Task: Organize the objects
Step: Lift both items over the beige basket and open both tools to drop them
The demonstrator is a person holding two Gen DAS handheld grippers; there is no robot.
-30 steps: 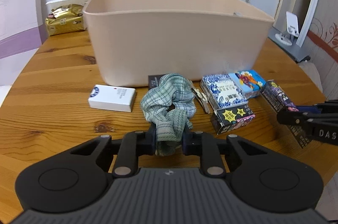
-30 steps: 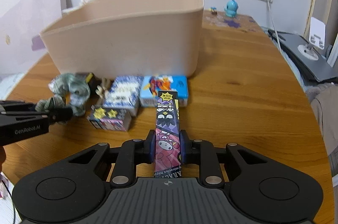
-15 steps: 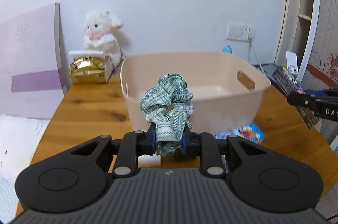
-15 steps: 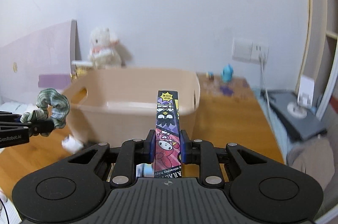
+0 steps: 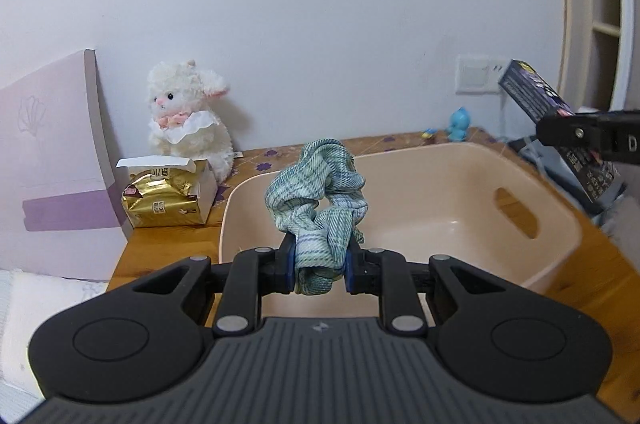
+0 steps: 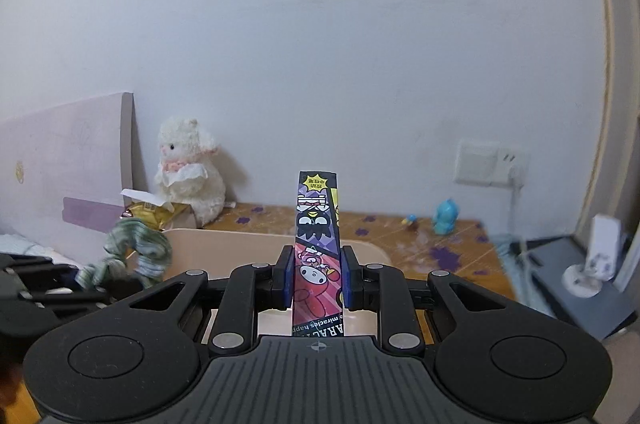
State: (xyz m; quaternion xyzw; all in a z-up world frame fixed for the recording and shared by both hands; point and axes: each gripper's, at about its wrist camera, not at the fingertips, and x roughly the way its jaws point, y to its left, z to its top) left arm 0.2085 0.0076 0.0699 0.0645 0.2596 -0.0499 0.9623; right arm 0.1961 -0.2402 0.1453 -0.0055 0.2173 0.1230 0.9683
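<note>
The left gripper (image 5: 320,270) pinches the scrunchie (image 5: 318,200) directly above the bin (image 5: 560,248) (its near wall); the right gripper (image 6: 316,278) clamps a box (image 6: 317,224), long axis pointing forward.

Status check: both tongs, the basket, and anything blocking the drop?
Left tongs shut on green scrunchie, above near rim of beige basket. Right tongs shut on cartoon box, above basket too. Visible basket floor bare; nothing blocking.

Green-blue plaid scrunchie (image 5: 320,200); beige bin (image 5: 440,184); purple-red cartoon-print box (image 6: 317,248); white plush lamb (image 5: 188,120) at 10 o'clock; gold packet (image 5: 164,202).
</note>
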